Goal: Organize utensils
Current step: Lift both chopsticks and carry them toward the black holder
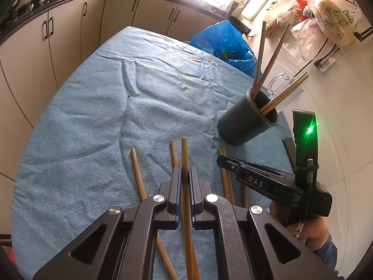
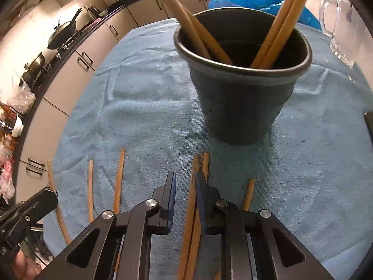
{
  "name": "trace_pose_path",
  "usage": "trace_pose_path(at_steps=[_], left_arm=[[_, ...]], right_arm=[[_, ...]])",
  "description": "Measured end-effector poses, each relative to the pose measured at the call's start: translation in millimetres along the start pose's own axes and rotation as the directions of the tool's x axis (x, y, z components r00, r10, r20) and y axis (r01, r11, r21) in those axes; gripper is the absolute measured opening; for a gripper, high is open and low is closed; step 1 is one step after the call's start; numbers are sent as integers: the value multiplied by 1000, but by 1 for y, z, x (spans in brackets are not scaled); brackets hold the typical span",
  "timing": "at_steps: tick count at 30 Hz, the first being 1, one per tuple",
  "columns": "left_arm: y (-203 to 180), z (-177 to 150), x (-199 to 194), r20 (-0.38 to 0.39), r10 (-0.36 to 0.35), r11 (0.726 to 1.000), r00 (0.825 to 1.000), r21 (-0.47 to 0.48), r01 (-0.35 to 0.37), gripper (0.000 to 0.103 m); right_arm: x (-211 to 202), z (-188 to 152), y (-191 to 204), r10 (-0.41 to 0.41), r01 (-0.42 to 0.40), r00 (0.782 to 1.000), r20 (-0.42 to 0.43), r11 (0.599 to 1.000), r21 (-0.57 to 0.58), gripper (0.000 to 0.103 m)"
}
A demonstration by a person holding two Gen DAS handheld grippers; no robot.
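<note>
A dark holder cup [image 1: 248, 122] stands on the blue cloth [image 1: 93, 116] with several wooden chopsticks [image 1: 271, 58] leaning in it; it fills the right wrist view [image 2: 242, 102]. My left gripper [image 1: 185, 172] is shut on one chopstick [image 1: 184, 154], held just above the cloth. More chopsticks [image 1: 137, 170] lie loose beside it. My right gripper [image 2: 185, 182] is open low over the cloth, its jaws astride a pair of lying chopsticks [image 2: 194, 170], just before the cup. It also shows in the left wrist view [image 1: 268, 182].
A clear glass mug [image 2: 342, 28] stands right of the cup. A blue plastic bag [image 1: 223, 42] lies at the table's far edge. Kitchen cabinets [image 1: 58, 37] and a counter with a wok run along the left. Loose chopsticks [image 2: 119, 179] lie left of my right gripper.
</note>
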State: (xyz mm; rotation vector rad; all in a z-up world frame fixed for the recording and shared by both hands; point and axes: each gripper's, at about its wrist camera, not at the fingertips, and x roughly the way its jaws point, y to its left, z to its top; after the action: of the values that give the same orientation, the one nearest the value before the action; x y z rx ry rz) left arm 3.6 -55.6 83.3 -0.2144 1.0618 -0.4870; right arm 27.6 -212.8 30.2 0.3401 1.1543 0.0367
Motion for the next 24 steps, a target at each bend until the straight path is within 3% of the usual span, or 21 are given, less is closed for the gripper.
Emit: trace_pose_path(at_steps=[7,10,13,17,21,24], left_arm=[[-1,0,4,-7,4,1000,1000,0,-4,6],[-2,-1,5,-8,10,1000,1000,4,-10,6],[-4,-1,1,0,8,1000,1000,9,-8,6],[-12,-1,-10,23,8,1000,1000,23,-8,6],[-29,-4,-29,67,3,998,998,61,-8,6],[-43,-6,-46,100,-4,996,995,93,-6,6]], right_arm=[[11,0,5,-55,55,998,-5,997,-47,17],[16,4,10,-97,97,995,11,992,-86,9],[13,1,9,-67,69,997,23,995,-78,8],[-18,-7,9,-2,9,994,108,998,-65,8],[-72,-22,10,68,-48,965,255,995,-84,8],[-111,-39,10,103,-71,928,359,992,-101,8]])
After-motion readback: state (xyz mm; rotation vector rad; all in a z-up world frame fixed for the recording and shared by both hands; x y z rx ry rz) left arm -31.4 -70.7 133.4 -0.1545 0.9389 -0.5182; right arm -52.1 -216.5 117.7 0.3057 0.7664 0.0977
